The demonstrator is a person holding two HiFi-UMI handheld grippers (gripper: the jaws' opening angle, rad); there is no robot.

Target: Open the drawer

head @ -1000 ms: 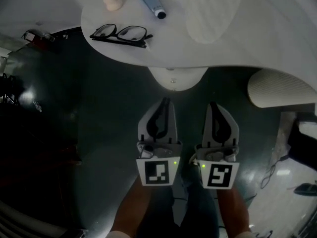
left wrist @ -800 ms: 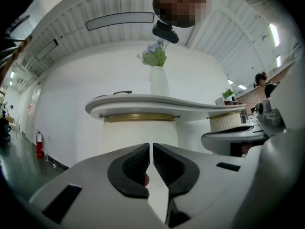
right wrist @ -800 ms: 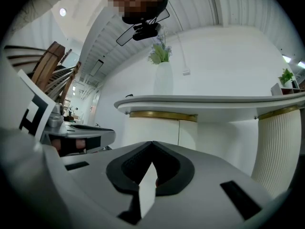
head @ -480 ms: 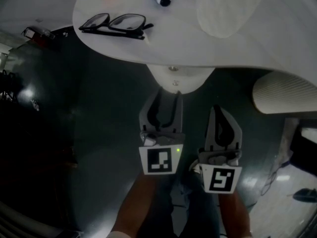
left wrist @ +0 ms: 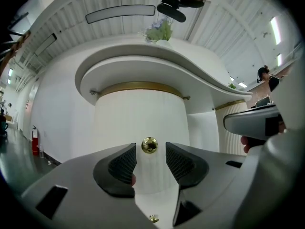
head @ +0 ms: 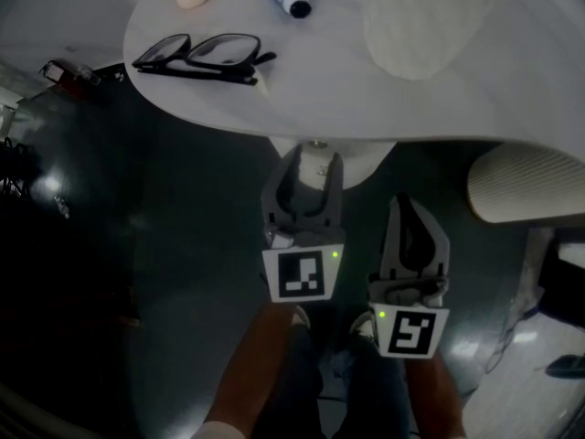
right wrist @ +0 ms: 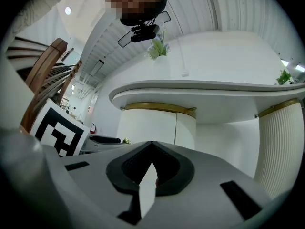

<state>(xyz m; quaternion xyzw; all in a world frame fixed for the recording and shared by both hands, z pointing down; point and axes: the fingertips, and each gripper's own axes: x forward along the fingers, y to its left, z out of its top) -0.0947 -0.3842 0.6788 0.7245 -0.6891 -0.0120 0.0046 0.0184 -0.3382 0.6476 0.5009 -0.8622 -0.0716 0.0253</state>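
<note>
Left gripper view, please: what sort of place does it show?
Probably a public lobby or showroom: a curved white counter with gold trim, a slatted ceiling with a long light panel, and a fire extinguisher by the wall.

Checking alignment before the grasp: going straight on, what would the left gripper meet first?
Probably the gold knob on the white drawer front. It shows centred between the jaws of the left gripper; they have just been opening and do not touch it. Depth is unclear.

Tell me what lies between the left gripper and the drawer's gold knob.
Nothing. In the left gripper view the left gripper, its jaws just opening, frames the gold knob in its gap, with bare air between and no pad touching it.
</note>
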